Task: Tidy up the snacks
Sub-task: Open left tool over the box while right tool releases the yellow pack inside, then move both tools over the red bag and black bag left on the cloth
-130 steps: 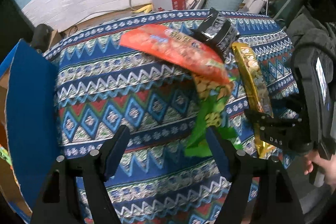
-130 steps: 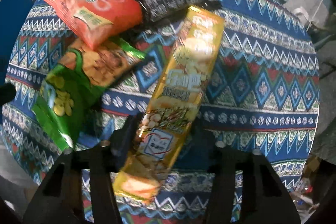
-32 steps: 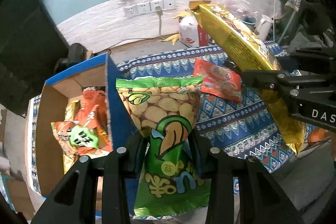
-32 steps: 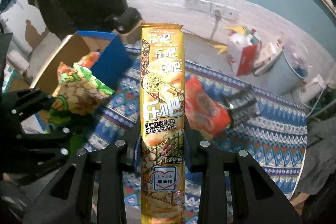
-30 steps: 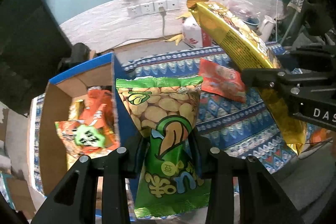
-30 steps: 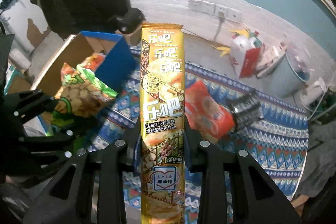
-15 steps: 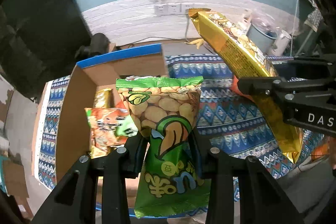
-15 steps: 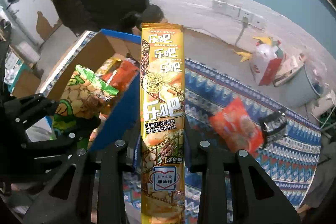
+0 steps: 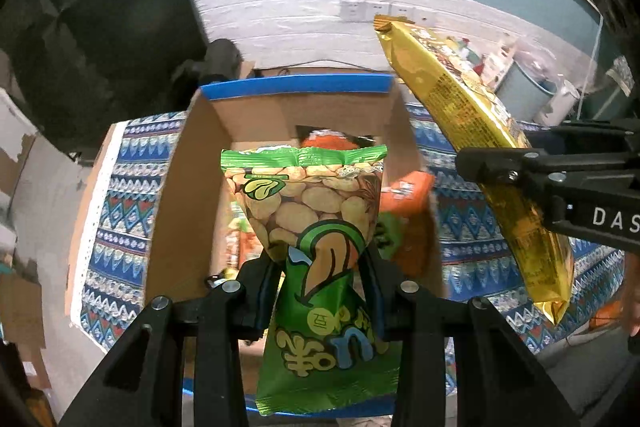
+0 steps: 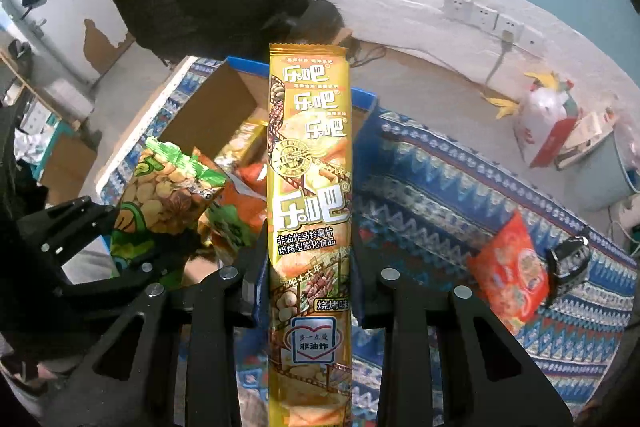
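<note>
**Tech:** While over the box [image 9: 192, 163], what holds what?

**Lead:** Left gripper [image 9: 322, 281] is clamped on the green bag [image 9: 316, 227]; right gripper [image 10: 308, 263] is clamped on the yellow packet [image 10: 310, 211]. Both likely light, crinkly, slippery; grip mid-body.

**Tech:** Hidden?

**Lead:** Box floor is mostly covered; packs inside are blurred.

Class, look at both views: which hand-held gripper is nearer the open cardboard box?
Left. The left hand-held gripper, holding the green snack bag, is directly over the cardboard box; the right hand-held gripper, holding the yellow packet, is beside it.
</note>
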